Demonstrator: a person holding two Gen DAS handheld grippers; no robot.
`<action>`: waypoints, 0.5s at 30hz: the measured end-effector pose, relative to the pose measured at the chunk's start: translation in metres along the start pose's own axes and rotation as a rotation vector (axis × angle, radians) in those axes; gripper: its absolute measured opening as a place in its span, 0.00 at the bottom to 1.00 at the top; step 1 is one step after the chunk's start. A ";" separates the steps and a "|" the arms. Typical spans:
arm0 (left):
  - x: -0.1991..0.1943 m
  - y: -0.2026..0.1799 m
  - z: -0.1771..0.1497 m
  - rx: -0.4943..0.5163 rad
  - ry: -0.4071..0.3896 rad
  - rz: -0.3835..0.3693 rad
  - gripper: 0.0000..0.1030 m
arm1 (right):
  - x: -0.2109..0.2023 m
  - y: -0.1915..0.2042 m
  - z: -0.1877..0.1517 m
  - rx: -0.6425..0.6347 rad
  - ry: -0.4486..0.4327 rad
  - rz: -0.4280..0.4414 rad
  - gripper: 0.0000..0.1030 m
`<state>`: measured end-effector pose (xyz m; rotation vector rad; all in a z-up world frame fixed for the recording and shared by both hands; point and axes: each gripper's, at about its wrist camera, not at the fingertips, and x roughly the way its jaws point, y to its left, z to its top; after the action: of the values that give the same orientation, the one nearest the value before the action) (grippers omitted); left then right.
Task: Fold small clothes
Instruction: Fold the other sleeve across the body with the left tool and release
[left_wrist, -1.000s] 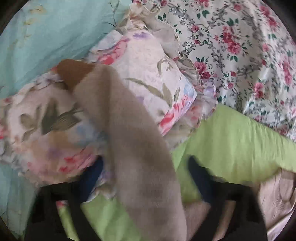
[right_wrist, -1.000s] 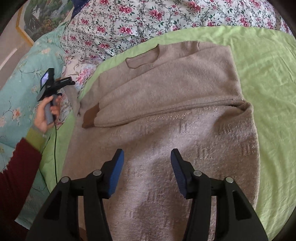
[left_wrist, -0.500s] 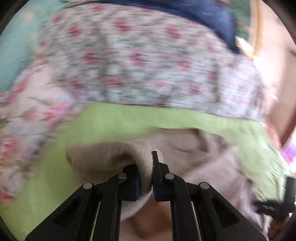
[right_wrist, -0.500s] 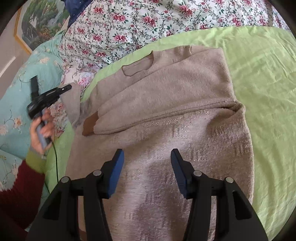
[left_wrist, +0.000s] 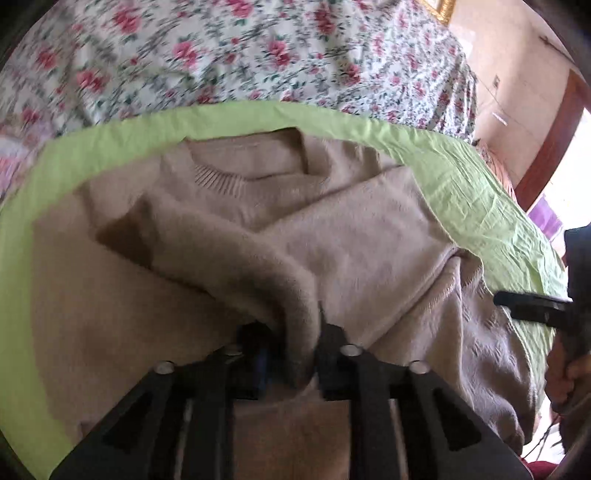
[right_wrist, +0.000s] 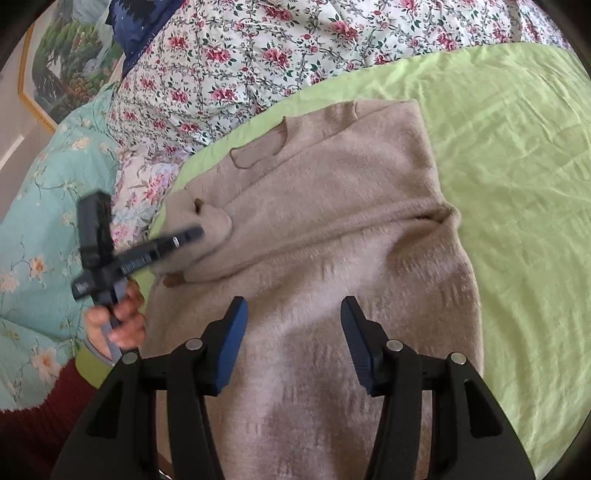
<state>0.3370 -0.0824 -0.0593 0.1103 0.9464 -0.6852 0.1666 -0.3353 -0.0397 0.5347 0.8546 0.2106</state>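
Observation:
A beige knit sweater (right_wrist: 332, 229) lies on a green sheet (right_wrist: 517, 147), neck toward the floral bedding; it also shows in the left wrist view (left_wrist: 369, 236). One sleeve lies folded across the chest. My left gripper (left_wrist: 295, 343) is shut on the other sleeve (left_wrist: 229, 254) and holds it over the sweater's body; it shows blurred in the right wrist view (right_wrist: 184, 236). The sleeve's brown cuff (left_wrist: 125, 240) points away. My right gripper (right_wrist: 291, 325) is open and empty, above the sweater's lower body.
A floral quilt (right_wrist: 258, 48) lies beyond the sweater, a turquoise blanket (right_wrist: 33, 229) at the left. A framed picture (right_wrist: 62, 62) stands at the back left. The green sheet continues to the right of the sweater (left_wrist: 480, 184).
My left gripper closed on the hanging sleeve and swung it from beside the bed in over the sweater's body. My right gripper stayed open over the lower part.

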 end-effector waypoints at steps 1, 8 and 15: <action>-0.007 0.003 -0.006 -0.011 -0.010 0.004 0.41 | 0.004 0.002 0.005 -0.001 -0.003 0.011 0.52; -0.071 0.041 -0.065 -0.122 -0.114 0.150 0.66 | 0.068 0.034 0.068 -0.049 0.017 0.164 0.52; -0.067 0.103 -0.088 -0.323 -0.072 0.300 0.64 | 0.161 0.078 0.128 -0.125 0.116 0.254 0.52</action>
<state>0.3086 0.0644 -0.0809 -0.0577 0.9359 -0.2527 0.3705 -0.2535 -0.0364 0.5167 0.8788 0.5278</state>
